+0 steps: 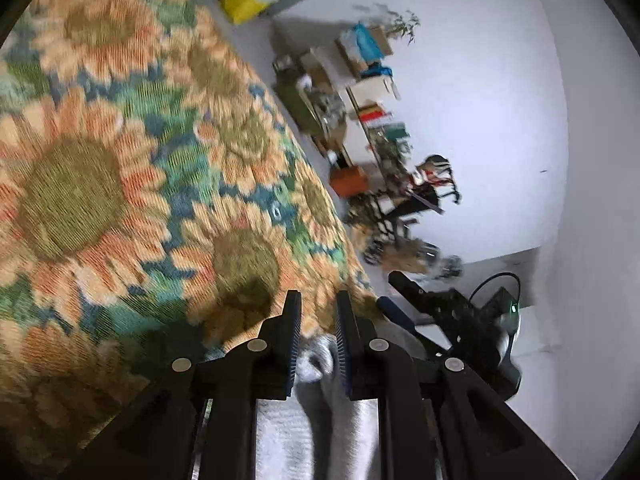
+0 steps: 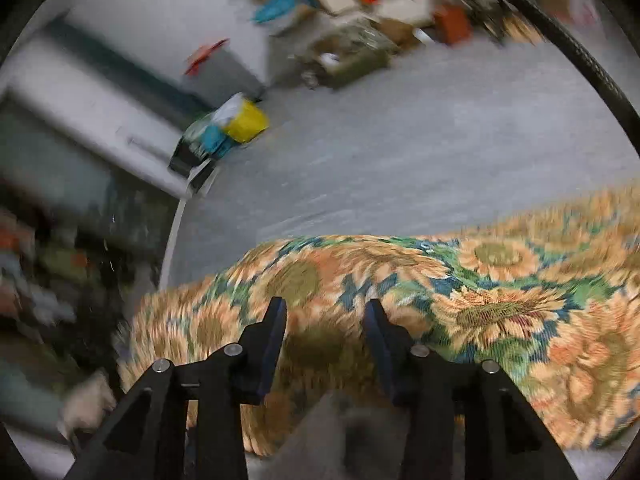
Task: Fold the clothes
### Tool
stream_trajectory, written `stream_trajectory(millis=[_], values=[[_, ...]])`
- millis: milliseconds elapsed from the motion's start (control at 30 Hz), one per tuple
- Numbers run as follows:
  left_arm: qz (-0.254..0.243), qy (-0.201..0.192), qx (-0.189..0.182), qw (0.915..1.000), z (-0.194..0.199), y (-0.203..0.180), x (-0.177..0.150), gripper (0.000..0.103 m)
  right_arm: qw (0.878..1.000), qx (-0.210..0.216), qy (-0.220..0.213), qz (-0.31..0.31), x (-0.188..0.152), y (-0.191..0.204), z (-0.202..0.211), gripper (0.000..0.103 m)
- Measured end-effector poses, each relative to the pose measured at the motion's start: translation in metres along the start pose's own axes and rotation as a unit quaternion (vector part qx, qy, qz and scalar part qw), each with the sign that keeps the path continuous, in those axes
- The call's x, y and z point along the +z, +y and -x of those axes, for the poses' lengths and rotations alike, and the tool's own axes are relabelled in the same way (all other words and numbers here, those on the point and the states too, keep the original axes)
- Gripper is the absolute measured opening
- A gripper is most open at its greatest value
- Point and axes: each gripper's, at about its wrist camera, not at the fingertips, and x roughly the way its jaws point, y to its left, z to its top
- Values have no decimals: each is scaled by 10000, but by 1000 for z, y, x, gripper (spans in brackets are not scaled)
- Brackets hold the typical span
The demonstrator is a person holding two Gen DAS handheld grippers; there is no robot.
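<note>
Left wrist view: the left gripper [image 1: 318, 300] is tilting over a sunflower cover [image 1: 120, 160] that is draping the work surface. A grey cloth [image 1: 320, 360] is lying bunched between and below the two fingers, running back toward the camera. The jaws are standing slightly apart with the cloth between them near their base; whether the pads are pinching it cannot be told. To the right, the right gripper [image 1: 448, 308] is showing as a dark body with a green light, just past the cover's edge.

Containers: a yellow bin [image 1: 244, 4] is sitting on the floor [image 1: 460, 60] with blue and white items piled on and behind it; its contents are too blurred to name. A rack [image 1: 372, 112] along the wall is holding boxes and mixed clutter, also blurred. An orange box [image 1: 348, 180] is standing near the rack's foot.

Right wrist view: the right gripper [image 2: 325, 312] is pointing across the cover [image 2: 500, 300] toward the floor [image 2: 400, 140]. Its jaws are standing wide apart, nothing between the tips. The cloth [image 2: 320, 432] is lying low between the finger bases, under the gripper, resting on the cover. The bin [image 2: 246, 122] is showing beyond, with blue and white stuff beside it. Whole frame is motion-blurred.
</note>
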Motion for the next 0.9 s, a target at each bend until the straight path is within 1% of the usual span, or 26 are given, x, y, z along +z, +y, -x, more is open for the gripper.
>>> stream_trajectory(millis=[33, 67, 100, 133, 167, 200, 233, 267, 333, 433, 500, 533, 567, 600, 633, 667, 733, 800, 833, 867, 900], values=[[45, 91, -57, 9999, 0, 1, 1, 17, 9990, -220, -249, 295, -7, 10, 14, 58], [-63, 149, 56, 9999, 0, -3, 2, 17, 9960, -453, -500, 593, -14, 21, 28, 60], [-182, 204, 182, 9995, 1, -9, 2, 17, 9900, -759, -762, 914, -23, 33, 44, 60], [-267, 301, 240, 9989, 3, -14, 2, 17, 9811, -1094, -993, 1247, -34, 44, 61, 60], [-350, 402, 294, 9981, 5, -19, 3, 17, 9710, -1434, -1117, 1554, -49, 57, 76, 59], [-432, 502, 347, 9972, 7, -25, 3, 17, 9639, -1608, -1123, 1798, -64, 68, 86, 56], [-627, 621, 339, 9955, 9, -32, 2, 17, 9604, -1577, -1046, 2046, -77, 78, 92, 48], [-742, 691, 306, 9944, 11, -38, 3, 17, 9597, -1373, -860, 2298, -89, 87, 93, 44], [-938, 940, 150, 9910, 10, -49, -1, 17, 9597, -1104, -459, 2543, -104, 95, 85, 42], [-1202, 1322, -77, 9839, 2, -64, -11, 17, 9668, -1252, -262, 2211, -89, 78, 62, 41], [-1354, 1500, -138, 9793, -8, -73, -19, 17, 9706, -1350, -130, 1988, -79, 66, 48, 38], [-1389, 1567, -111, 9778, -15, -75, -22, 17, 9724, -1393, -73, 1868, -73, 60, 40, 36], [-1422, 1631, -78, 9763, -22, -77, -25, 17, 9752, -1407, -58, 1709, -63, 51, 30, 36], [-1392, 1657, 155, 9762, -29, -71, -26, 17, 9768, -1447, -56, 1577, -53, 44, 20, 35], [-1357, 1679, 404, 9756, -37, -65, -27, 17, 9739, -1622, -119, 1585, -47, 43, 11, 31], [-1285, 1659, 381, 9770, -39, -63, -26, 9, 9706, -1797, -182, 1592, -40, 43, 2, 32], [-1136, 1612, 294, 9799, -41, -60, -23, 4, 9634, -2084, -243, 1668, -33, 44, -16, 33], [-987, 1564, 207, 9825, -42, -56, -20, 3, 9566, -2279, -183, 1805, -31, 49, -27, 36], [-912, 1540, 163, 9837, -43, -54, -18, 3, 9569, -2221, -183, 1861, -33, 54, -23, 38], [-837, 1516, 120, 9848, -44, -52, -17, 3, 9597, -2066, -239, 1889, -37, 57, -13, 43], [-762, 1491, 76, 9858, -45, -51, -15, 3, 9603, -2008, -352, 1904, -42, 58, 2, 47]])
